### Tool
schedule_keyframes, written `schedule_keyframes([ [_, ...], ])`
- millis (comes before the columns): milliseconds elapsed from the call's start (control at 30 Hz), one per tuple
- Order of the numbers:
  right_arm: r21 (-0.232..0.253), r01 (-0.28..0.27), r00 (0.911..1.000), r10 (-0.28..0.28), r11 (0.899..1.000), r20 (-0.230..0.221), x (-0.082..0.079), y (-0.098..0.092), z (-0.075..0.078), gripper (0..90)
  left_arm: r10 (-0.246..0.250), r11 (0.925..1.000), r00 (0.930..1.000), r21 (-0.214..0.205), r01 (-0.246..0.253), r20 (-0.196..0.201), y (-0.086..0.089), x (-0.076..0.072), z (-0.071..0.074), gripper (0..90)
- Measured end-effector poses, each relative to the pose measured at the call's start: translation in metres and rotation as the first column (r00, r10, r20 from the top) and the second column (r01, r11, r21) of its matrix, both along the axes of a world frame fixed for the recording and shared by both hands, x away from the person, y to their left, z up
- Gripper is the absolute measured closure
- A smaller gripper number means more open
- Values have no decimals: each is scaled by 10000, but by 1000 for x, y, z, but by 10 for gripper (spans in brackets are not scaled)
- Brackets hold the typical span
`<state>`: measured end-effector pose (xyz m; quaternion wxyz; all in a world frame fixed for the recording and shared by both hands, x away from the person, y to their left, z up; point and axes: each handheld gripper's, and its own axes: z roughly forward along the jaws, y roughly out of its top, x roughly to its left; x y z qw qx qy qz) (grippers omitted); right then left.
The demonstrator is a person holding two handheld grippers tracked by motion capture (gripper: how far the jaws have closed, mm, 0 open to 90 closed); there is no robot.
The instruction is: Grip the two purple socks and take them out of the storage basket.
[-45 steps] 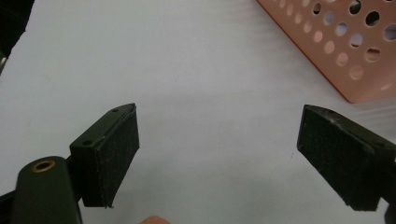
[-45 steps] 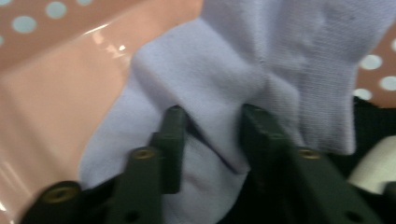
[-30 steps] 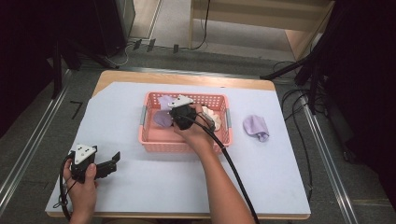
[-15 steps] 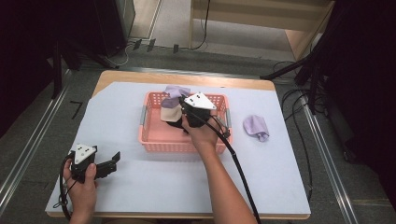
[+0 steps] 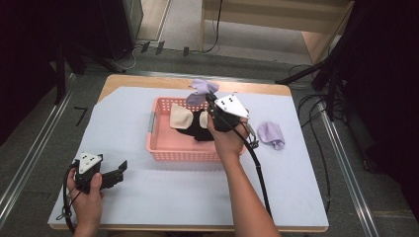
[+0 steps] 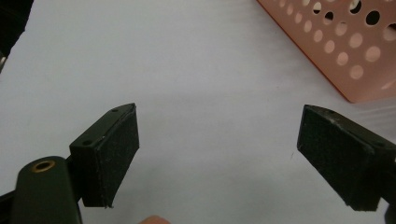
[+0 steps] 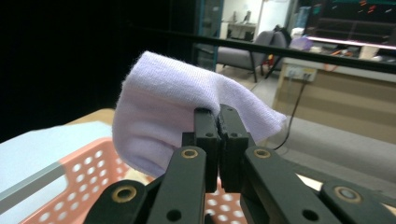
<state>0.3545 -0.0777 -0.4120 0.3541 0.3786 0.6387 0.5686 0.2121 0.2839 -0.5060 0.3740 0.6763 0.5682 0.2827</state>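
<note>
Since the earlier frame the right gripper (image 5: pixel 211 101) has risen out of the pink basket (image 5: pixel 163 148) toward its far rim, carrying a lilac sock (image 5: pixel 201 90) up with it. Its jaws are pressed tight together on the fabric; in the right gripper view the lilac sock (image 7: pixel 163 116) drapes over the closed jaw tips and hangs above the basket (image 7: pixel 79 172). A cream sock (image 5: pixel 181 118) and a dark garment (image 5: pixel 197 129) lie inside the basket. Another lilac sock (image 5: pixel 271 134) rests on the white table cover (image 5: pixel 163 197), right of the basket. The left gripper (image 5: pixel 118 170) sits near the front left corner, jaws wide apart, holding nothing.
</note>
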Motion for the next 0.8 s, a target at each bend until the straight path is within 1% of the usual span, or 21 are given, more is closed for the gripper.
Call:
schedule_keyframes([
  [167, 151, 477, 9985, -480, 9987, 251, -1, -20, 5, 885, -1, 10000, 10000, -8, 1, 29, 0, 0, 0, 139],
  [233, 312, 665, 9975, -672, 9973, 208, -2, -31, 6, 885, 1, 10000, 10000, -5, -1, 29, 0, 0, 0, 139],
  [267, 310, 721, 9970, -729, 9969, 244, -1, -35, 6, 885, -5, 10000, 10000, -14, 5, 40, 0, 0, 0, 139],
  [367, 474, 1115, 9935, -1125, 9926, 183, -1, -52, 5, 885, -24, 10000, 10000, 17, 24, 13, 0, 0, 0, 139],
  [467, 469, 1510, 9882, -1520, 9874, 182, -2, -70, 2, 885, -46, 10000, 10000, 40, 46, 25, 0, 0, 0, 139],
  [533, 480, 1728, 9849, -1733, 9838, 50, -4, -83, -1, 885, -44, 10000, 10000, 39, 44, 34, 0, 0, 0, 139],
  [600, 305, 1953, 9807, -1956, 9803, 63, -6, -95, -4, 885, -20, 10000, 10000, 26, 20, 23, 0, 0, 0, 139],
  [633, 315, 2052, 9787, -2053, 9782, -22, -7, -101, -6, 885, -22, 10000, 10000, 27, 22, 29, 0, 0, 0, 139],
  [700, 247, 2295, 9733, -2292, 9730, -133, -9, -114, -11, 885, -23, 10000, 10000, 28, 23, 35, 0, 0, 0, 139],
  [800, 251, 2733, 9616, -2724, 9616, -332, -12, -132, -20, 885, -19, 10000, 10000, 32, 19, 39, 0, 0, 0, 139],
])
